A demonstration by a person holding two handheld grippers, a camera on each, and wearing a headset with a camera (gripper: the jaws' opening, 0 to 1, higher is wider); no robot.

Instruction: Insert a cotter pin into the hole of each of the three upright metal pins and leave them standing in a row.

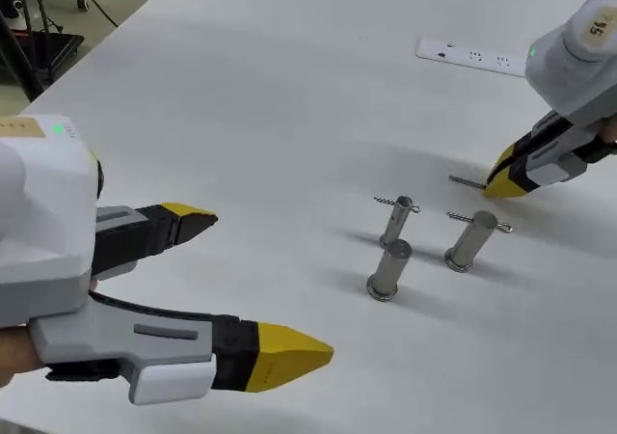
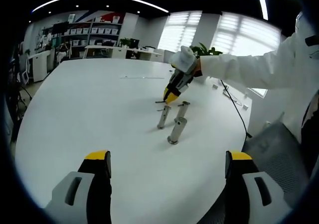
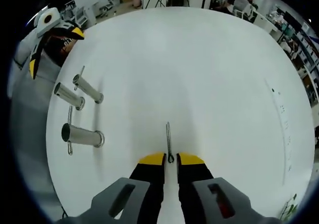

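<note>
Two of three upright grey metal pins [image 1: 395, 224] near the white bench [image 1: 289, 87] edge hold cotter pins [image 1: 479, 222] in the head view; the front pin [image 1: 388, 268] is bare. Left gripper view: left hand-held gripper [image 2: 168, 159] wide apart. Right gripper view: right hand-held gripper [image 3: 171, 159] almost together about the loose wire cotter pin [image 3: 168, 137], clamp unclear; next, I'd say, lift and thread it.

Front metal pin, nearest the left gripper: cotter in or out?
Out. The front grey cylindrical metal pin has a bare top; the right gripper holds a thin wire cotter pin.
</note>
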